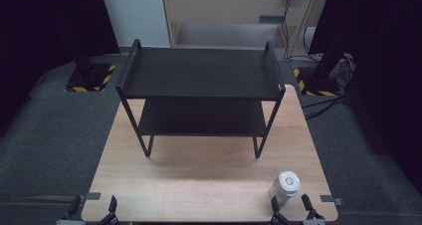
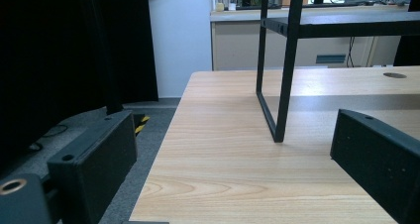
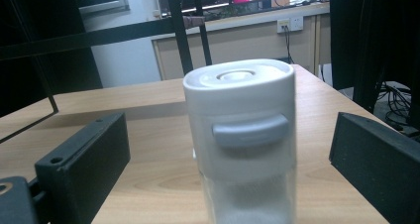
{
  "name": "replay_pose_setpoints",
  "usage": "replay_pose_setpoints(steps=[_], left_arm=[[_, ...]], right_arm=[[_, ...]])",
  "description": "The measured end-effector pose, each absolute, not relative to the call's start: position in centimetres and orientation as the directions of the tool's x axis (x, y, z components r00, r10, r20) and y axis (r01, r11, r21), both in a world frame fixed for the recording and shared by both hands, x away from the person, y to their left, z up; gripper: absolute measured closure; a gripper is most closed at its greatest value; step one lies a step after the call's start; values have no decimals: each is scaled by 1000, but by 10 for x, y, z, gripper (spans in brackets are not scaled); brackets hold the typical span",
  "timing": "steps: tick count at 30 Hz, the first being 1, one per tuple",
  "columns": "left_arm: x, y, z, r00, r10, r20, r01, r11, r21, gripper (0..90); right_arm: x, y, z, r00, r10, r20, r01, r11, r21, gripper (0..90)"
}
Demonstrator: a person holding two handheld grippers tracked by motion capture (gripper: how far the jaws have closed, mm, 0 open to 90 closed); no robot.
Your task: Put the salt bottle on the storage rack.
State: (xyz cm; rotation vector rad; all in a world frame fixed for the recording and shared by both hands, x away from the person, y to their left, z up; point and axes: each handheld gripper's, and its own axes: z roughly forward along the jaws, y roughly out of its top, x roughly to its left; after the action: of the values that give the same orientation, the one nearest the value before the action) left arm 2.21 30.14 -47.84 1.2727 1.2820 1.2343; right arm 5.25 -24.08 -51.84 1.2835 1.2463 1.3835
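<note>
At far left, near edge of the wooden table (image 1: pixel 209 180), we're seeing the left gripper (image 1: pixel 94 207) sitting with its jaws spread wide, nothing between them; half of it is hanging off the table's left edge. Moving right, the black two-tier shelf rack (image 1: pixel 201 73) is standing mid-table toward the far side, both tiers bare. At near right, we're seeing the white-lidded clear canister (image 1: pixel 284 186) standing upright. The right gripper (image 1: pixel 293 205) is lining up just behind it, jaws wide apart, canister between them in the right gripper view, not touching either.
</note>
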Motion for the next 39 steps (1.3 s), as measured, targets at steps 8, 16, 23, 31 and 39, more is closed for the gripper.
replay_pose_setpoints(steps=[8,16,23,31,39], left_arm=[[24,302,-478,-44,998,42,82,-38,996,32],[29,304,-479,-52,998,40,92,-35,995,34],[32,303,-478,-46,998,44,94,-39,995,35],[32,303,-477,-38,998,42,88,-38,995,37],[32,303,-477,-11,999,40,83,-39,996,38]], right_arm=[[78,-234,-515,-93,989,115,49,-111,993,39],[92,-234,-518,-68,995,78,67,-73,995,207],[91,-231,-517,-57,998,41,64,-37,997,309],[82,-224,-493,-108,992,57,90,-47,995,315],[102,-190,-427,-287,957,42,72,-22,997,315]])
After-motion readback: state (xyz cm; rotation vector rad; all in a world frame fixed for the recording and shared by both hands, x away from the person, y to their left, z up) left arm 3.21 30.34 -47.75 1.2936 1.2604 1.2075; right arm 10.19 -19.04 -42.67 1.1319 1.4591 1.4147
